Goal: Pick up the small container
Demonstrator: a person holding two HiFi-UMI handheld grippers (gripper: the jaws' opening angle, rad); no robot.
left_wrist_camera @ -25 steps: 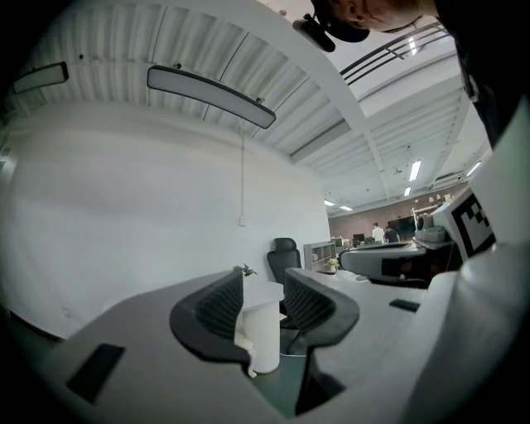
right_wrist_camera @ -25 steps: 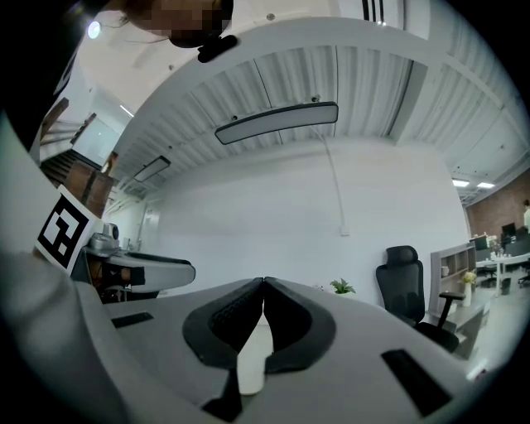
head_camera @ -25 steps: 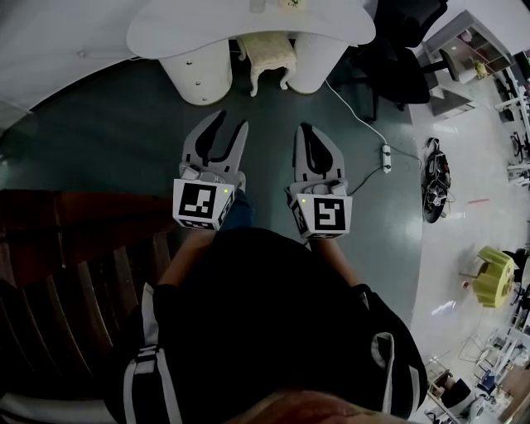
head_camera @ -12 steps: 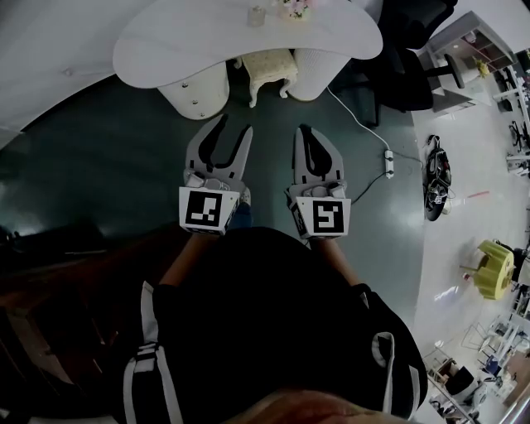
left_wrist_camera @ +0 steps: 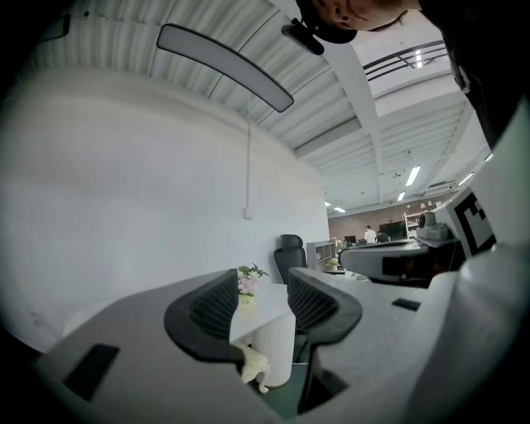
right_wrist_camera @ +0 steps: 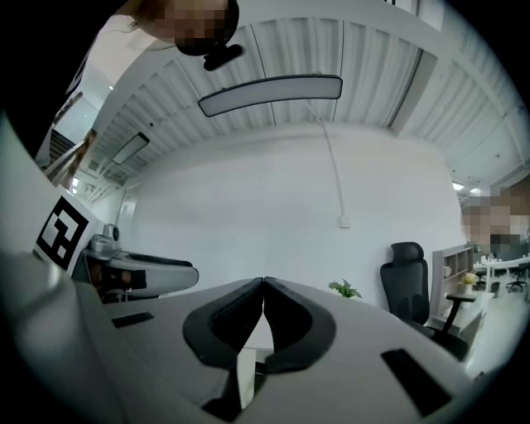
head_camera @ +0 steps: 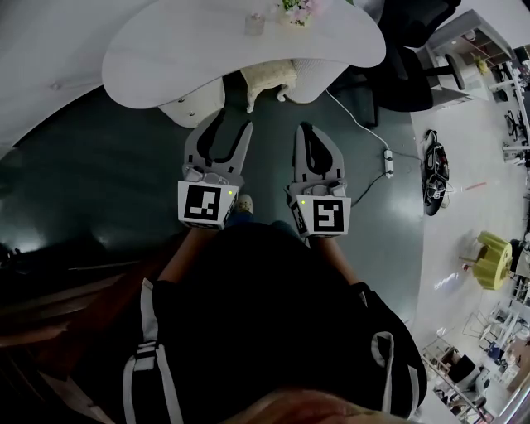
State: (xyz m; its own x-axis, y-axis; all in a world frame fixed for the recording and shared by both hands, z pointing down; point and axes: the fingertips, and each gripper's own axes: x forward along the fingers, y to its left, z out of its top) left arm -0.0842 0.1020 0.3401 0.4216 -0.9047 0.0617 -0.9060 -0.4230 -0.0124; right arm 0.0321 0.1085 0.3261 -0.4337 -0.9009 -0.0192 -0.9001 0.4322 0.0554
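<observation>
Head view: the white curved bench [head_camera: 182,41] lies ahead of me across the dark floor [head_camera: 99,149], well apart from both tongs.

Left tongs [head_camera: 232,124]: the jaws are apart and opening, with nothing between them. In the left gripper view only the distant bench edge and the flowers show through the gap.

Right tongs [head_camera: 307,129]: the jaws are together at the tips and empty.

Flowers [head_camera: 296,8]: these stand at the bench's far edge.

Small container [head_camera: 254,23]: it stands upright on the bench just beside the flowers, to their left, untouched. It is too small here to tell its material.

Judged handling: probably light and stiff-walled, possibly glassy, and so slippery and breakable. A nudge would likely tip it. I would take it across its side wall at about mid-height, pads square to it, with a gentle squeeze, keeping clear of the flowers.
</observation>
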